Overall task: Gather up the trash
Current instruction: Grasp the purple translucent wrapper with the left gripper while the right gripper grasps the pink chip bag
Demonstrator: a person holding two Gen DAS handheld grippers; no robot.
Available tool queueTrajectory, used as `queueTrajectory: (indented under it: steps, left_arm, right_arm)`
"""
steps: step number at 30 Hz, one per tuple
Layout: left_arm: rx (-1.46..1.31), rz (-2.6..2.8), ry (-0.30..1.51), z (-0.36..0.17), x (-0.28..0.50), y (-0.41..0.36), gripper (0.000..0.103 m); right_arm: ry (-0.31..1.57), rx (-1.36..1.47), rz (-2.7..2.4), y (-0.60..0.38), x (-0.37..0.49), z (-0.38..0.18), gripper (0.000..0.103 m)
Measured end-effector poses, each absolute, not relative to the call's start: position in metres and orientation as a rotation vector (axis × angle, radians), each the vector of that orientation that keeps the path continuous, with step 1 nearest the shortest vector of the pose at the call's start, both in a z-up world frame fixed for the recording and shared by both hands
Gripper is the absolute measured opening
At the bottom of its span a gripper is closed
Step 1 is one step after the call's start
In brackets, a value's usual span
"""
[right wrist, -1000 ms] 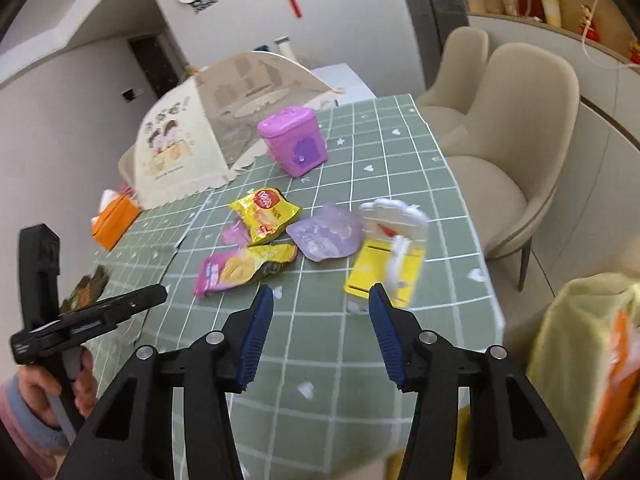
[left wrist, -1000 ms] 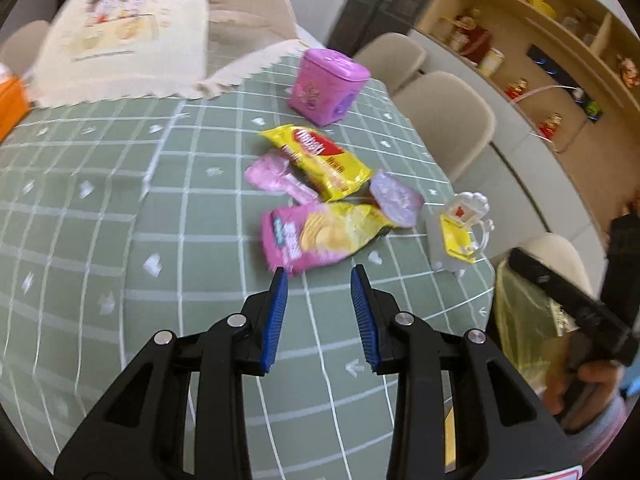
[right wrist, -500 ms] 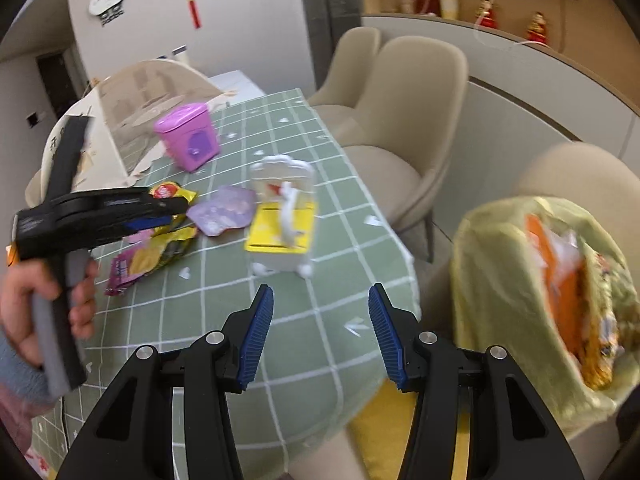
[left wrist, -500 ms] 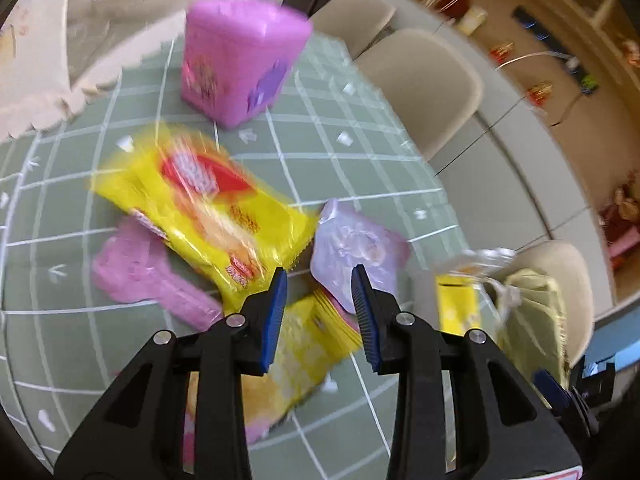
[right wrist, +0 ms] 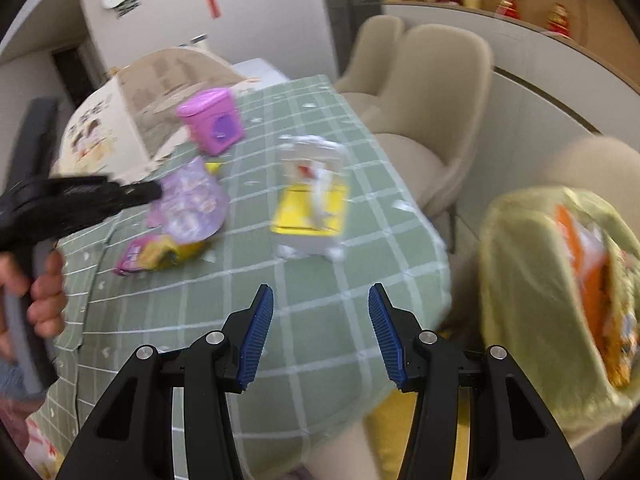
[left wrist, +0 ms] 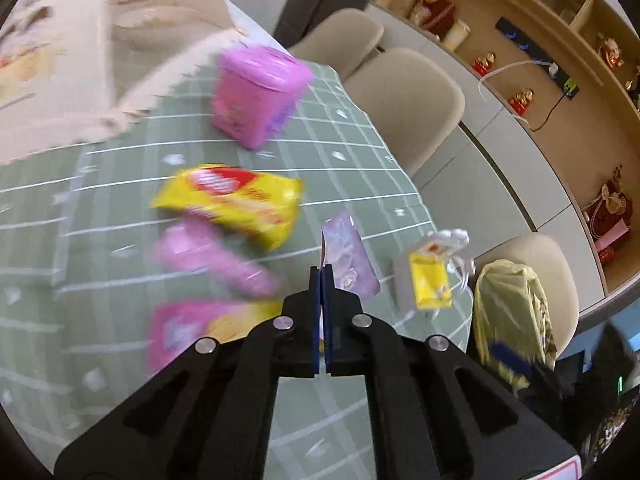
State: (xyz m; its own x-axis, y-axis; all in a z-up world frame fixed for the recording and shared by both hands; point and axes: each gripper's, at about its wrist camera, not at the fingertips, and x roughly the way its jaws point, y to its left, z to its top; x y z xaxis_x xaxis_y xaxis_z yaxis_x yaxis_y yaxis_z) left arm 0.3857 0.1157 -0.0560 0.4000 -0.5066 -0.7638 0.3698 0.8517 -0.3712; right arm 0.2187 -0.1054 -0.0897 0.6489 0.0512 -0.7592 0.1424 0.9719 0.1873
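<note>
The left gripper is clamped on the near edge of the pale purple wrapper, which hangs just above the counter, right of the yellow chip bag. The pinch looks thin, so a quick swing toward the yellow trash bag at the counter's right could shake it loose. The right gripper hovers with jaws apart and empty near the blister pack.
</note>
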Motion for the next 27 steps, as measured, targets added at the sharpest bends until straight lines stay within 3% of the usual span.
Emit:
queueTrajectory:
  steps: [10,16,27]
  left_arm:
    - [-0.247,-0.302,1.078,-0.079,0.347,0.252,0.001]
    - [-0.310,-0.244,1.095,-0.090,0.337,0.289,0.001]
    - [-0.327,-0.259,1.106,-0.097,0.342,0.289,0.001]
  right_arm:
    - [0.902,0.053,0.316,-0.017,0.301,-0.089,0.047]
    - [0.985,0.050,0.405,0.000,0.352,-0.111,0.047]
    - [1.097,0.129,0.497,0.014,0.297,-0.137,0.047]
